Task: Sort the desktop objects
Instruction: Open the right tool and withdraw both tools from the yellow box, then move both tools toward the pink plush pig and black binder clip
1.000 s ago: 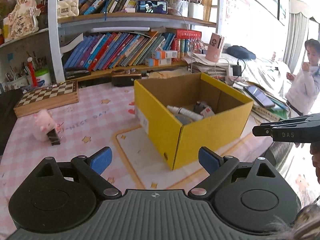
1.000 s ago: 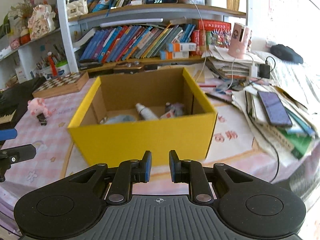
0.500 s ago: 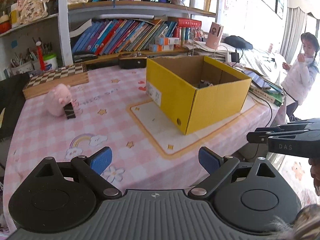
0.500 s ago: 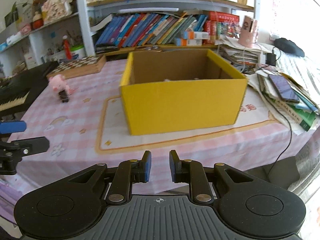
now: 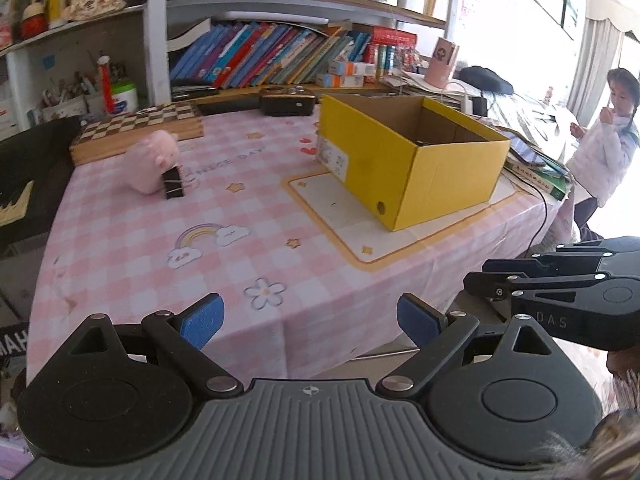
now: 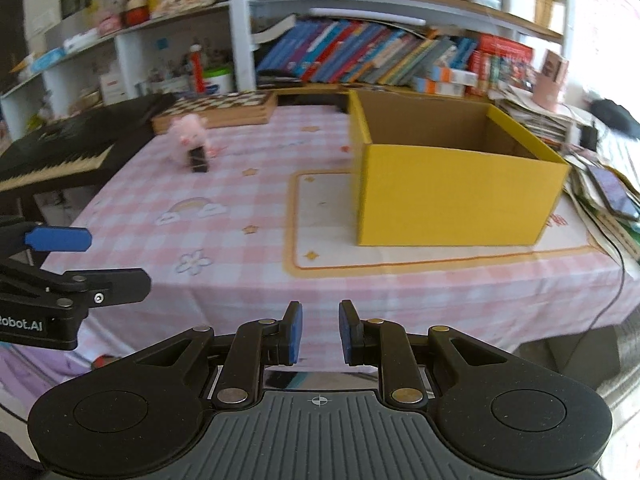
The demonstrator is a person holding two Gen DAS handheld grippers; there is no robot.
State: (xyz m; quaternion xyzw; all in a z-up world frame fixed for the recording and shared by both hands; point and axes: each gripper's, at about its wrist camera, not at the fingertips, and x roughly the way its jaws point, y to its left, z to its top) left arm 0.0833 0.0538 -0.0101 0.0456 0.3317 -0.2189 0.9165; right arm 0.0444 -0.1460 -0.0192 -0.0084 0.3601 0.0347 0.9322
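A yellow cardboard box [image 5: 424, 168] stands open on the pink checked tablecloth; it also shows in the right wrist view [image 6: 456, 192]. Its contents are hidden from this low angle. A pink plush pig [image 5: 154, 164] with a black binder clip [image 5: 173, 183] in front of it sits on the left of the table, also in the right wrist view [image 6: 188, 134]. My left gripper [image 5: 310, 320] is open and empty, off the table's front edge. My right gripper [image 6: 319, 334] is nearly shut with a narrow gap, empty, also off the front edge.
A wooden chessboard [image 5: 140, 128] and a black case [image 5: 286, 101] lie at the back. A keyboard [image 6: 60, 152] stands left of the table. Stacked books, a phone [image 6: 612, 190] and cables lie right of the box. A child [image 5: 604, 148] stands at the far right. Bookshelves fill the back.
Both grippers have pulled back and down from the box to beyond the table's front edge. The box interior has dropped out of sight. Jaw openings are unchanged.
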